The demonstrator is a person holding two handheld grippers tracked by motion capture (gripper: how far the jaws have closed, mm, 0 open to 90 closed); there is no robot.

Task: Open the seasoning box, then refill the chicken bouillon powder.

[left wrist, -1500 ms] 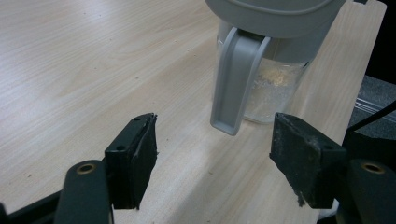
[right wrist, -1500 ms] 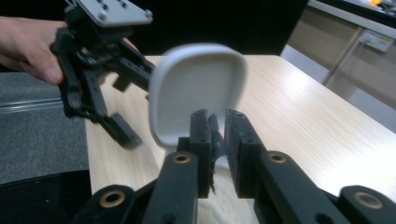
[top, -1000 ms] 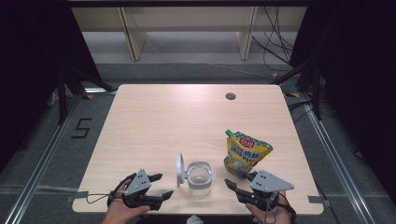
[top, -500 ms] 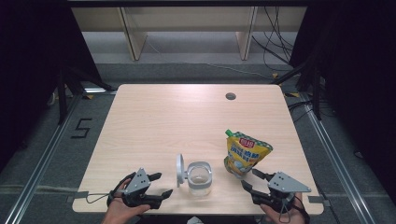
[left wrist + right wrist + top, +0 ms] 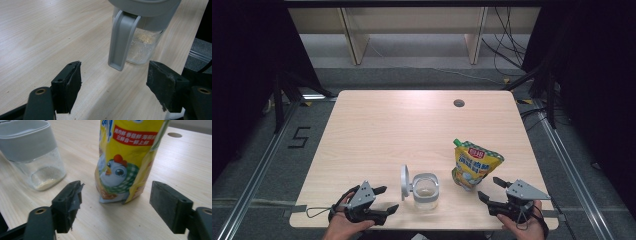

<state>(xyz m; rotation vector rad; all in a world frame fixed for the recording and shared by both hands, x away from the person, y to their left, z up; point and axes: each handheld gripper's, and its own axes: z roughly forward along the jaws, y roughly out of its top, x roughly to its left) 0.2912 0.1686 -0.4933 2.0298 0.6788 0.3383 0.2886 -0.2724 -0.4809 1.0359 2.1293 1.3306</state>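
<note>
A yellow stand-up pouch (image 5: 474, 165) with a chicken picture stands upright at the front right of the table. Left of it is a clear jar (image 5: 424, 190) with a grey collar, its grey lid (image 5: 404, 181) flipped open to the left and a little powder at the bottom. My right gripper (image 5: 489, 187) sits just in front of the pouch (image 5: 125, 165). Its jaws have just been opening and stand open (image 5: 116, 205) with nothing between them. My left gripper (image 5: 388, 198) is open left of the jar (image 5: 142, 42), and the hanging lid (image 5: 122, 40) is ahead of its jaws (image 5: 115, 87).
The wooden table (image 5: 412, 125) has a round cable hole (image 5: 459, 103) at its back right. Both hands rest near the table's front edge. Beyond the table are shelf legs and cables on the floor.
My right gripper has slid to the right along the front edge, away from the jar, and its jaws have spread wider. The left gripper, jar and pouch have stayed put.
</note>
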